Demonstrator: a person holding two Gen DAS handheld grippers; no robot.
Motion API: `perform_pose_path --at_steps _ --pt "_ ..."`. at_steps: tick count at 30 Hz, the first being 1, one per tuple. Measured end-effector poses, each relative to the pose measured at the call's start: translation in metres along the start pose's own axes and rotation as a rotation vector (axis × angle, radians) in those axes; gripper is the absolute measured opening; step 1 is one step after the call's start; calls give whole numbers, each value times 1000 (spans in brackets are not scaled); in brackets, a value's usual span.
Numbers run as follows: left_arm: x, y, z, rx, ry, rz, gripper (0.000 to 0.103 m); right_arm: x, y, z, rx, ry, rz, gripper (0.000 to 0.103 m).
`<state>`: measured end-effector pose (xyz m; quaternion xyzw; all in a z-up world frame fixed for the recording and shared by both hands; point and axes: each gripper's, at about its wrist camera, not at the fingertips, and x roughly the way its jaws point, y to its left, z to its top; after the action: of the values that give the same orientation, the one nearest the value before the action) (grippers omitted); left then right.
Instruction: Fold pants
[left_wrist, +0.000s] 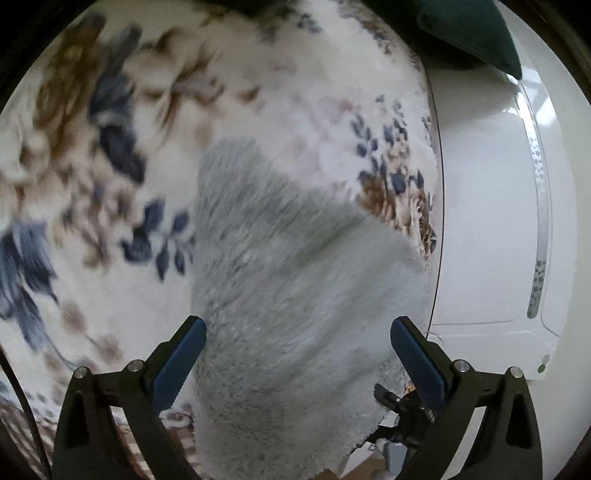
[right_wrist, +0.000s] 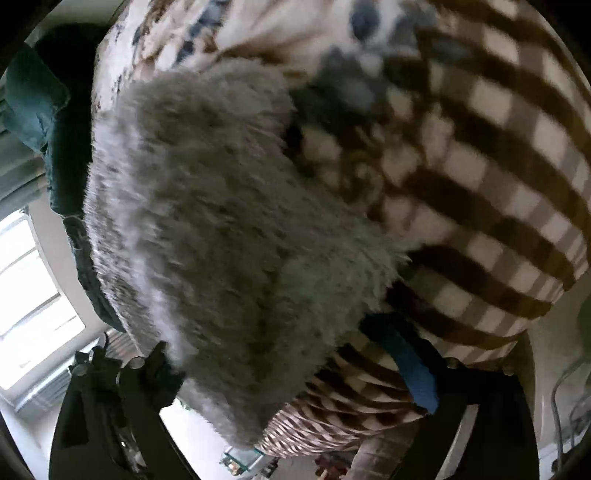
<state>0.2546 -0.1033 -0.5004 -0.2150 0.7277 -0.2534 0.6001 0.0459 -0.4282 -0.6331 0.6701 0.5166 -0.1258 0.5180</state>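
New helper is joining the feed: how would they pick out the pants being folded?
Start at the large floral blanket spread over the surface. On it lies one fluffy grey garment, the pants. They are plain and shaggy, while everything around them is patterned with flowers or brown checks.

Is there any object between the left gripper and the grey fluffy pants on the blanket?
Nothing visible stands between them. The left gripper is open, and the grey pants lie straight ahead on the flowered blanket, already filling the space between its fingers.
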Motion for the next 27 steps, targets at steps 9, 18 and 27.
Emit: perform_pose_path --at_steps 9,18,27 --pt "53 26 9 -59 42 -55 103 39 -6 21 -3 18 221 103" --pt "49 12 19 -34 -2 -150 51 46 7 7 0 -89 249 59" --pt "7 -17 17 40 -36 -223 38 -2 58 -36 -139 -195 198 45"
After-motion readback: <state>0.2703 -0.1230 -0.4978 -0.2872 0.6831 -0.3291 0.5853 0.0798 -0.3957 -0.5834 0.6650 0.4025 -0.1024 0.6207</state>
